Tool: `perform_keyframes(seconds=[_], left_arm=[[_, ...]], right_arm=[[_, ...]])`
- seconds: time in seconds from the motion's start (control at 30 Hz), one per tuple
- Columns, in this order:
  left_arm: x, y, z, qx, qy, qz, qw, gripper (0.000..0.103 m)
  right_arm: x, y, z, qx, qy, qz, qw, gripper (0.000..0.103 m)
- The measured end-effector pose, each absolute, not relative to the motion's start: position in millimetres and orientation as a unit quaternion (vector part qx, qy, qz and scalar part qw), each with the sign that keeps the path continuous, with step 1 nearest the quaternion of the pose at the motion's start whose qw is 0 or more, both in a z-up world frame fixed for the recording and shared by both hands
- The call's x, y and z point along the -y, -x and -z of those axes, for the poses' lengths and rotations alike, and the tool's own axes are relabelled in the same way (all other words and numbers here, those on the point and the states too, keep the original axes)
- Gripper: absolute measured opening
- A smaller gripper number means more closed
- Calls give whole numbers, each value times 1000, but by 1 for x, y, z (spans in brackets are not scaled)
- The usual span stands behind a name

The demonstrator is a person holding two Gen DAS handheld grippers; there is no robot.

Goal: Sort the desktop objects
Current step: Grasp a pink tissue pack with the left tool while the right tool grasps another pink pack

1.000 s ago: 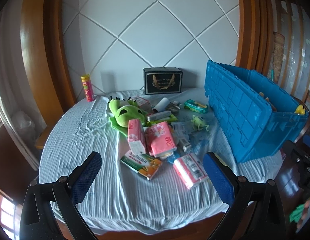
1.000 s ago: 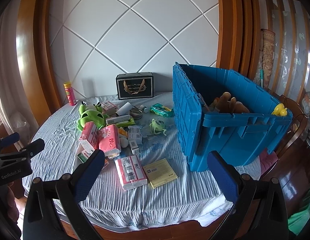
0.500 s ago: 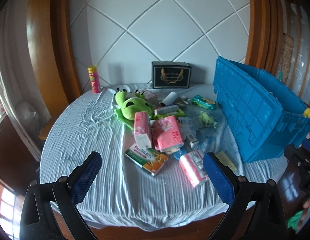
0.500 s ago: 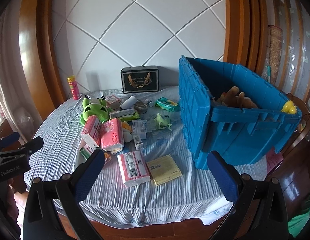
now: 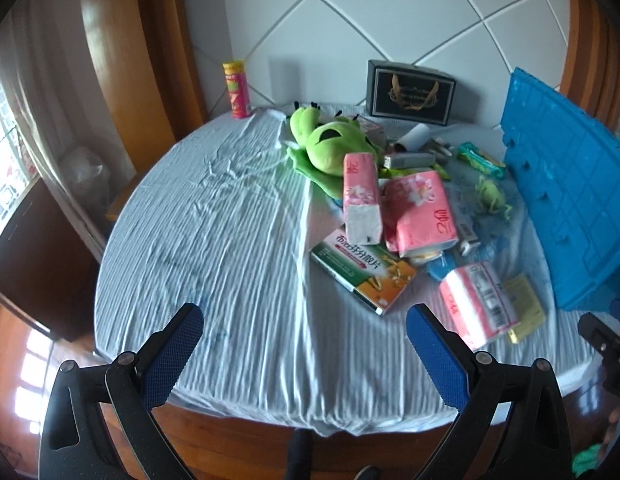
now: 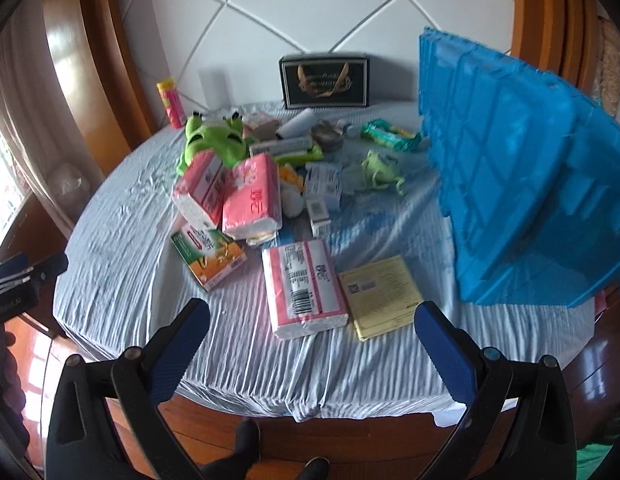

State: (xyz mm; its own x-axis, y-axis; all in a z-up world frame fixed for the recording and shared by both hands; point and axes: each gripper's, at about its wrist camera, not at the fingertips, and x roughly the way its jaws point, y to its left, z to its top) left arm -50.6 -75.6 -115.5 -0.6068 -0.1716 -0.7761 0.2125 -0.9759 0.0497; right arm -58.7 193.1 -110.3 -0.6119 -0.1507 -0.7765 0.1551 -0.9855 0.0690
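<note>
A round table with a pale blue cloth (image 5: 214, 240) holds a pile of objects: a green plush frog (image 5: 330, 144), pink tissue packs (image 5: 424, 208), a green-orange medicine box (image 5: 362, 270) and a pink tissue pack (image 6: 304, 288) beside a yellow booklet (image 6: 382, 296). A blue crate (image 6: 522, 184) stands at the right. My left gripper (image 5: 304, 344) is open and empty above the table's near edge. My right gripper (image 6: 312, 340) is open and empty, just short of the near tissue pack.
A black box (image 5: 410, 92) stands at the back by the wall, and a pink-yellow can (image 5: 237, 90) at the back left. A small green toy (image 6: 380, 168) and a green wipes packet (image 6: 390, 134) lie near the crate. Wooden floor shows below the table edge.
Both grippers have moved forward and tilted down toward the table, so the objects look larger and closer. The crate's inside has dropped out of the right wrist view. Both stay open.
</note>
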Motion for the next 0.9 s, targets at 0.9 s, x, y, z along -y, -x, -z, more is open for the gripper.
perform_keyframes(seconds=[0.9], left_arm=[[55,272,225,8,-507,862,-6,103]], right_arm=[[-155,168,222,44,-551,834,0,103]])
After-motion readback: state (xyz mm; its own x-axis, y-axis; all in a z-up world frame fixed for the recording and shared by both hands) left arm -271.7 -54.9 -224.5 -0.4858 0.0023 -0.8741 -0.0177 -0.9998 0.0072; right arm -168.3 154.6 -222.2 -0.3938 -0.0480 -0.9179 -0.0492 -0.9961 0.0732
